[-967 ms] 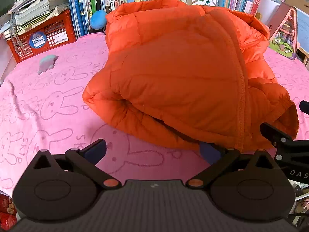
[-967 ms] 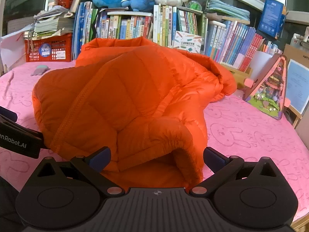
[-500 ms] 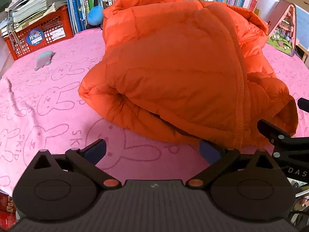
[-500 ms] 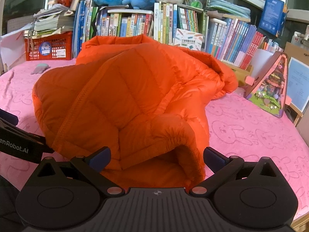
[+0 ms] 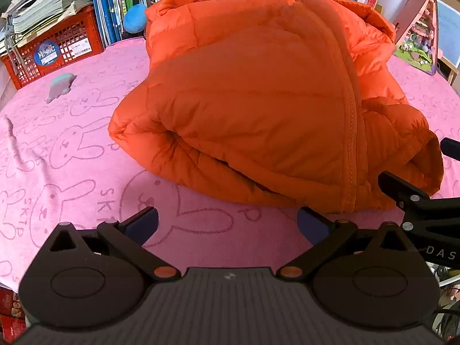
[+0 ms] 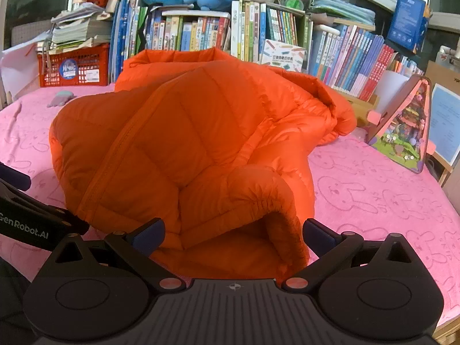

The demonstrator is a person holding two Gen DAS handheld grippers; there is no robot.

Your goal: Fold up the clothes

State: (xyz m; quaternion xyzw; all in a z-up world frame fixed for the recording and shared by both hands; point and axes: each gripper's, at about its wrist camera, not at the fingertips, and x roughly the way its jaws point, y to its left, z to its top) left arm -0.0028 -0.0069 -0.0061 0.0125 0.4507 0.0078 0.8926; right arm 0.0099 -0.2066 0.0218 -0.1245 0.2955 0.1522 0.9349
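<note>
An orange puffer jacket [image 5: 258,100] lies folded in a thick bundle on the pink rabbit-print cloth [image 5: 72,158]; it also shows in the right wrist view [image 6: 187,143]. My left gripper [image 5: 227,224] is open and empty, just short of the bundle's near edge. My right gripper [image 6: 233,233] is open, with a sleeve cuff [image 6: 270,201] of the jacket lying between its spread fingers, not pinched. The right gripper's body shows at the right edge of the left wrist view [image 5: 417,204].
A red crate [image 5: 54,49] with papers stands at the back left, and a row of books [image 6: 258,34] runs along the back. A small grey toy [image 5: 60,86] lies on the cloth. A house-shaped toy [image 6: 402,132] stands at the right.
The left gripper has drawn back slightly from the jacket, so the bundle sits a little farther away. The right gripper has barely moved. Both stay open.
</note>
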